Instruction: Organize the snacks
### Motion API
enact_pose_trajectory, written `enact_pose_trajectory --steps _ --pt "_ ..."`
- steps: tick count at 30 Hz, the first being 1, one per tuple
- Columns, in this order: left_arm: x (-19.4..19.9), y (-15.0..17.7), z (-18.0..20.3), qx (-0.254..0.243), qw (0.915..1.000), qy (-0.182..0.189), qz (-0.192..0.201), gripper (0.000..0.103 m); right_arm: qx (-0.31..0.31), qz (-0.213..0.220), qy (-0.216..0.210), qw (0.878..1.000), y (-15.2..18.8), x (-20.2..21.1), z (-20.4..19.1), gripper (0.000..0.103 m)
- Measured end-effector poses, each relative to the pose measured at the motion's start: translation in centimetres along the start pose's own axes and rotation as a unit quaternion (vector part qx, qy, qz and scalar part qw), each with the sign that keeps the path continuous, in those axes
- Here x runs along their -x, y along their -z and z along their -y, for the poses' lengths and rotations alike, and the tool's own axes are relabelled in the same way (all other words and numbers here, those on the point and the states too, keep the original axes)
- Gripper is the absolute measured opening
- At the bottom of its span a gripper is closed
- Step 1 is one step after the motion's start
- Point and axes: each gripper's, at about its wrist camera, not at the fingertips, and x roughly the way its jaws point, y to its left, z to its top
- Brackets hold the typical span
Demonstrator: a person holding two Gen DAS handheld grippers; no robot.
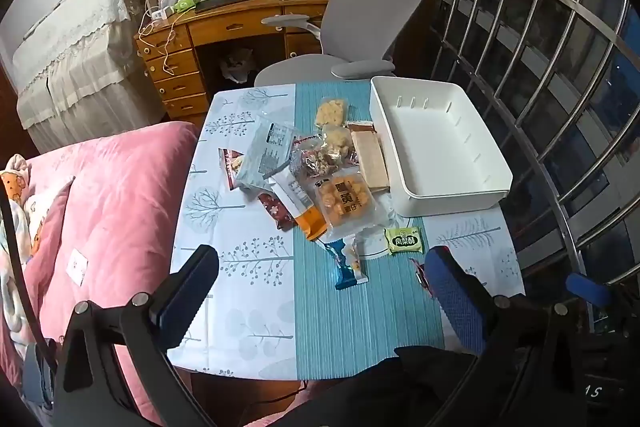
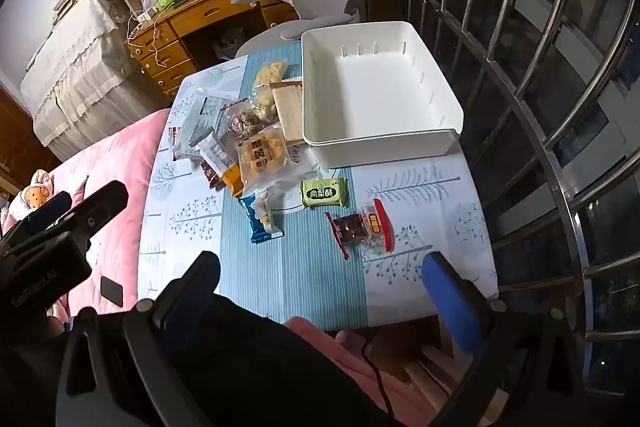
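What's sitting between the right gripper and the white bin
In the right wrist view, between the right gripper and the white bin lie a red-wrapped snack and a green pineapple-cake packet on the tablecloth.

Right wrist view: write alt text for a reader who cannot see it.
An empty white bin sits at the far right of a small table, with a heap of snack packets to its left and a green packet, a blue packet and a red packet lying nearer. The right gripper hovers open over the near edge, holding nothing.
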Motion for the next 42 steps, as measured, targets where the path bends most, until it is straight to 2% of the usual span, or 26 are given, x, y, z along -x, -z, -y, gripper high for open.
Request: enact_pose_trajectory --steps 1,9,10,36,42 --pt "0.1 0.1 0.1 -0.003 0.9999 -0.006 0.01 0.103 0.0 0.0 -0.002 1.0 0.0 0.0 0.0 0.101" --pt "0.1 0.2 0.6 -0.003 1.0 -0.003 0.006 0.103 0.004 0.002 -0.014 1.0 0.0 0.0 -0.3 0.101" --pt "0.4 0.0 -0.6 -0.002 1.0 -0.003 0.005 0.103 0.003 0.003 -0.014 1.0 0.2 -0.2 -0.3 0.101" --pt "1.1 0.4 -1.2 0.009 0.9999 0.008 0.004 0.103 0.003 0.007 0.011 1.0 1.0 0.9 -1.0 0.101" --pt "0.8 0.5 -1.9 0.019 0.9996 0.02 -0.001 0.103 -0.006 -0.005 0.02 1.0 1.1 0.4 -0.9 0.101"
